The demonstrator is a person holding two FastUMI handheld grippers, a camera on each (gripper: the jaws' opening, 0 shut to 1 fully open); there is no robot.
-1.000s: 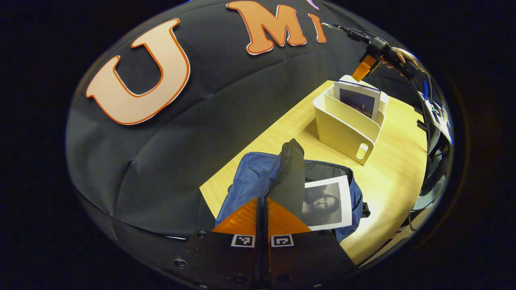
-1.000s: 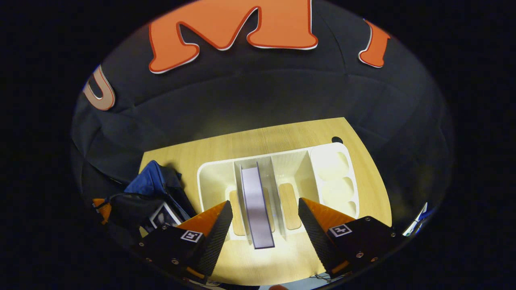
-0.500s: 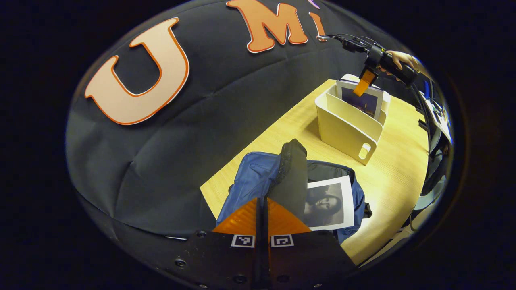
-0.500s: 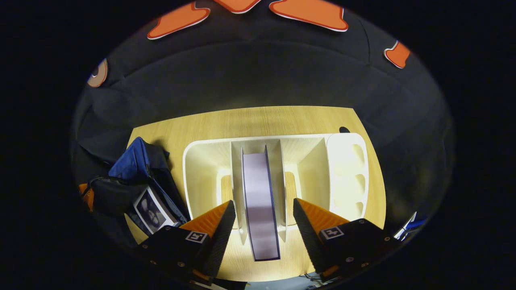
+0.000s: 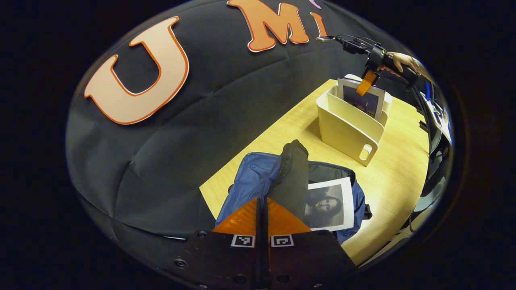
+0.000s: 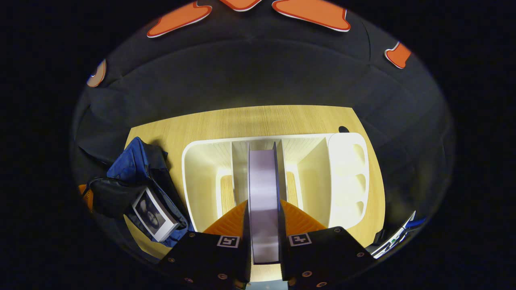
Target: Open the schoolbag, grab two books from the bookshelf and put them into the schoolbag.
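Since the earlier frames the right hand-held gripper (image 6: 264, 225) has gone from spread wide on either side of the book (image 6: 264, 189) to pinching it: both fingers now press against the book's two covers near its upper edge. In the left gripper view the same gripper (image 5: 364, 82) has come down from above the bookshelf (image 5: 348, 129) onto the top of that book (image 5: 360, 100), with a hand (image 5: 403, 62) holding it from behind.

The gripped book stands upright in the middle slot of the bookshelf, between the two dividers. The slots on either side of it hold no book, as far as the right gripper view shows.

The left hand-held gripper (image 5: 262, 217) is unchanged. Its fingers are pressed together on the dark flap (image 5: 292, 177) of the schoolbag (image 5: 252, 181) and hold that flap raised, which keeps the bag's mouth open. The schoolbag lies on the table (image 5: 387, 177) just beside the bookshelf. A second book (image 5: 326, 203), with a grey portrait on its cover, lies in the open mouth of the bag with much of its cover exposed; the right gripper view shows the same book (image 6: 155, 213) resting partly out of the bag.

Judgement: one book already lies in the schoolbag and the other is now secured for removal. The next move calls for a straight upward pull, so that the book clears the dividers without tipping the light bookshelf, followed by a transfer toward the opening held by the left gripper.
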